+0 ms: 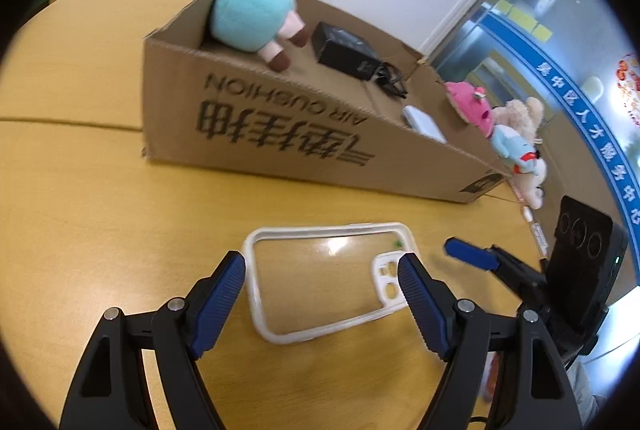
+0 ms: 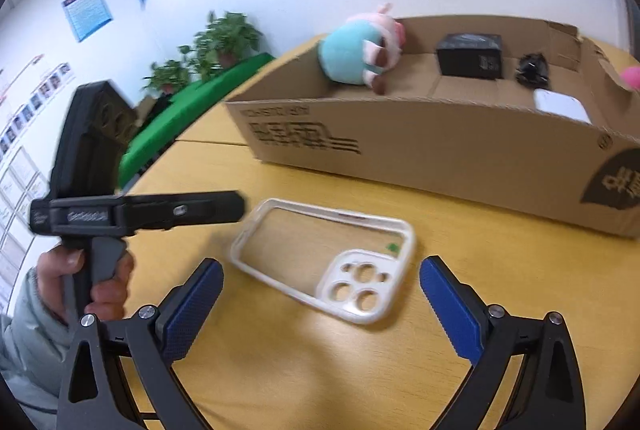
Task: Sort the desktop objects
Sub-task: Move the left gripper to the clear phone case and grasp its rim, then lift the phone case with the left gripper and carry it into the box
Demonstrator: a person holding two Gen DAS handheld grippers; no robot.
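A clear phone case with a white rim [image 1: 324, 278] lies flat on the yellow table, also in the right wrist view [image 2: 328, 254]. My left gripper [image 1: 322, 270] is open just above it, jaws either side of its near end. My right gripper [image 2: 320, 282] is open just short of the case's camera end. The right gripper also shows at the right of the left wrist view [image 1: 472, 254]. The left gripper also shows in the right wrist view [image 2: 160, 210]. A cardboard box [image 1: 280, 134] behind the case holds a teal and pink pig plush [image 1: 252, 14], a black adapter [image 1: 344, 48] and a white block [image 1: 424, 122].
Several small plush toys [image 1: 508, 134] lie at the box's far right end. A white cable or pen [image 1: 534, 230] lies beside them. The box [image 2: 440, 150] stands close behind the case. Potted plants [image 2: 216, 46] and a green surface [image 2: 172, 122] stand beyond the table's left edge.
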